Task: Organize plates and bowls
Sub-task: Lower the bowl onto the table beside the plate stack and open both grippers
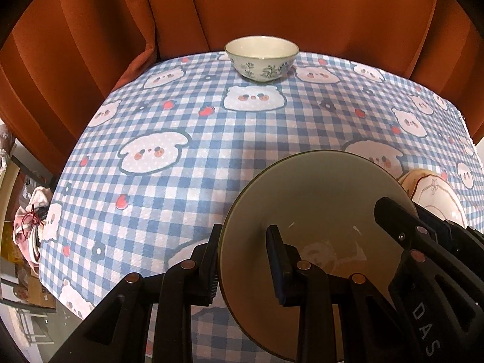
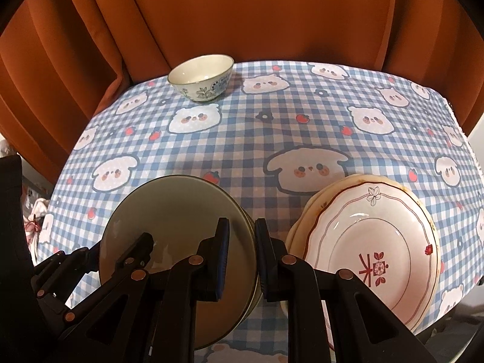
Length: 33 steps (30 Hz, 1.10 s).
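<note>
Bowl, olive-glazed, stiff and likely heavy, slick and breakable, is hanging tilted above the checked surface, both tongs pinching opposite rim edges: left tongs, right tongs. Stacked plates are lying just beside it; a small flowered bowl is standing well apart by the curtain.

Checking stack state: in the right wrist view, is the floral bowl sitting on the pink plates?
No. The floral bowl stands alone at the far edge of the checked tablecloth, well apart from the pink plates.
</note>
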{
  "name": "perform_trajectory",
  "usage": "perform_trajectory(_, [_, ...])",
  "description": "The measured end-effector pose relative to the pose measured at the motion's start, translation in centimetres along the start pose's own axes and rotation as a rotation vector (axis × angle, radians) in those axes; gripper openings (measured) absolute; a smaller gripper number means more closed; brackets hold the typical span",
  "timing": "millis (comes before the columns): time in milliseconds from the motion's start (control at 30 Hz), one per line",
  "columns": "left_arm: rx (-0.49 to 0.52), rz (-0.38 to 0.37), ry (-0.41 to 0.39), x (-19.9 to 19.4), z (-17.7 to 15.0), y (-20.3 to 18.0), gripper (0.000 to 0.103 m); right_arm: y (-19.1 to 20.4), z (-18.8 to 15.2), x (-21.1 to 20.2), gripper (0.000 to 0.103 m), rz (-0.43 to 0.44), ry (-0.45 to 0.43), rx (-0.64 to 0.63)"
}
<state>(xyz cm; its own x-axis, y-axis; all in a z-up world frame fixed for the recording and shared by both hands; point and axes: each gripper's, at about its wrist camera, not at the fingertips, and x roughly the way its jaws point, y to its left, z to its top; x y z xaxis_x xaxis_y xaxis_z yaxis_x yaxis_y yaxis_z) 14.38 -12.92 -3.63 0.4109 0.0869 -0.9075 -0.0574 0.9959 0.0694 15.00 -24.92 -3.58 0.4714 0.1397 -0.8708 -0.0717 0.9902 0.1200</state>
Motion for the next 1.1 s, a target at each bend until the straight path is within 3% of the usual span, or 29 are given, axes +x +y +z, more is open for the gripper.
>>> perform_trajectory(500, [0.004, -0.013, -0.010, 0.2, -0.4, -0.4, 0.027, -0.4, -0.5, 0.6, 0.021, -0.023, -0.003, -0.010])
perform_trajectory(667, [0.008, -0.049, -0.028, -0.3, -0.5, -0.2, 0.035, -0.1, -0.6, 0.3, 0.036, -0.015, 0.003, 0.001])
perform_trajectory(733, [0.008, -0.076, -0.034, -0.7, -0.4, 0.0, 0.038, 0.1, -0.6, -0.1, 0.055, -0.029, -0.012, 0.001])
perform_trajectory(800, [0.015, -0.087, -0.043, -1.0, -0.4, 0.2, 0.044, 0.1, -0.6, -0.6, 0.064, -0.042, -0.029, 0.013])
perform_trajectory(867, [0.019, -0.096, -0.056, -1.5, -0.3, 0.4, 0.056, 0.4, -0.6, -0.9, 0.064, -0.049, -0.034, 0.017])
perform_trajectory(1100, [0.036, -0.131, -0.094, -3.2, 0.4, 2.2, 0.068, 1.8, -0.1, -2.6, 0.073, -0.065, -0.064, 0.038])
